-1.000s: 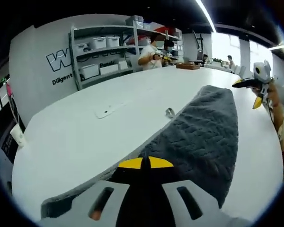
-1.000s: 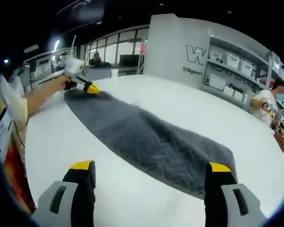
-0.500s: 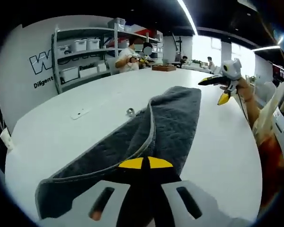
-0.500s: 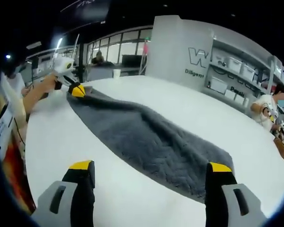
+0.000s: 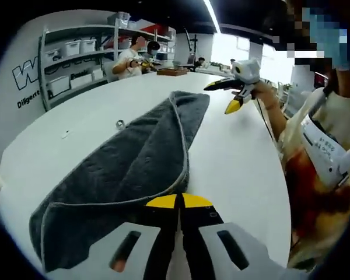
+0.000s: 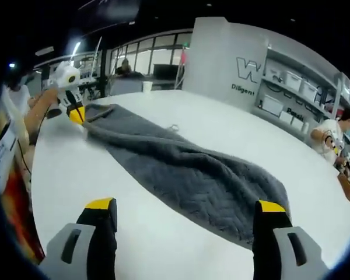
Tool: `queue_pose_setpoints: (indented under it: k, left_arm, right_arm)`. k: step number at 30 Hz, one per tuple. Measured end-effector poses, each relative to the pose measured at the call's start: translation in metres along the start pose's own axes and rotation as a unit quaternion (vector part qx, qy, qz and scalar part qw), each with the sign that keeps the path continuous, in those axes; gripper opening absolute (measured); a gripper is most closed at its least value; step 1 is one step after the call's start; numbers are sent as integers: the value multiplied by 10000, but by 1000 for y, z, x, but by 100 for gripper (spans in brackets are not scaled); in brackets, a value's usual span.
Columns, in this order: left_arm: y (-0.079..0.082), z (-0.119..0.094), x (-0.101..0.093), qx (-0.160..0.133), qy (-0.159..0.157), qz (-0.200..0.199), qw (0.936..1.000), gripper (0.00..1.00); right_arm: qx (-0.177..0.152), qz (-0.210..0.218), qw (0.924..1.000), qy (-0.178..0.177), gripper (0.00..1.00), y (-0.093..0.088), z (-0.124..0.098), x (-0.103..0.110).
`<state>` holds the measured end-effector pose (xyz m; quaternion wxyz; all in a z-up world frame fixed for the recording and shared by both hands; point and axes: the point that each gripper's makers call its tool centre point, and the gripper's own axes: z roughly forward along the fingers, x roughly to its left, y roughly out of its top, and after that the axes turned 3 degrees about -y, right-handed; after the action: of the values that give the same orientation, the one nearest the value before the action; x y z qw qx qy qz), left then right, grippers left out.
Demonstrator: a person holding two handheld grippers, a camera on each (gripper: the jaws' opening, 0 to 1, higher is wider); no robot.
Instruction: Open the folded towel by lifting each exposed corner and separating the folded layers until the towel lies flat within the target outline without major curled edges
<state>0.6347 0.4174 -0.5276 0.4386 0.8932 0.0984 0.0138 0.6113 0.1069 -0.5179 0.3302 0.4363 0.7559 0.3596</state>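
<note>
A dark grey towel [image 5: 134,163] lies lengthwise on the white table [image 5: 233,169], its top layer raised in a long fold with a pale hem. My left gripper [image 5: 179,201] is shut on the towel's near edge, where the hem runs in between the yellow tips. In the right gripper view the left gripper [image 6: 76,114] holds the towel [image 6: 186,175] at its far end, just above the table. My right gripper [image 6: 185,207] stands open, jaws wide apart, over the towel's other end. In the left gripper view the right gripper [image 5: 233,96] hovers beside the far end, touching nothing.
A small metal object [image 5: 121,123] lies on the table beside the towel. Shelves with white bins [image 5: 70,52] line the wall, and people [image 5: 131,58] stand at the table's far end. The person's apron [image 5: 326,169] is close on the right. A white cup [image 6: 147,87] stands far off.
My left gripper has pulled the towel's edge back toward the person, lifting the top layer into a long fold. The right gripper stayed open over the other end.
</note>
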Motion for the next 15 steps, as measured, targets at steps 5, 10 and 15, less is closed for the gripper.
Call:
queue_pose_setpoints:
  k: [5,10,15]
  left_arm:
    - [-6,4,-15,-19,-417,-96,9991,1]
    - [-10,7,-11,-47,-287,-78,9995,1]
    - [27,-7,-9,-970,-348,-298,9942,5]
  right_arm:
    - [18,-67,9999,77,97,0,3,5]
    - [76,-112,9999,89,97,-1,4,5]
    - [57,-141,9999,74,97,3,3,5]
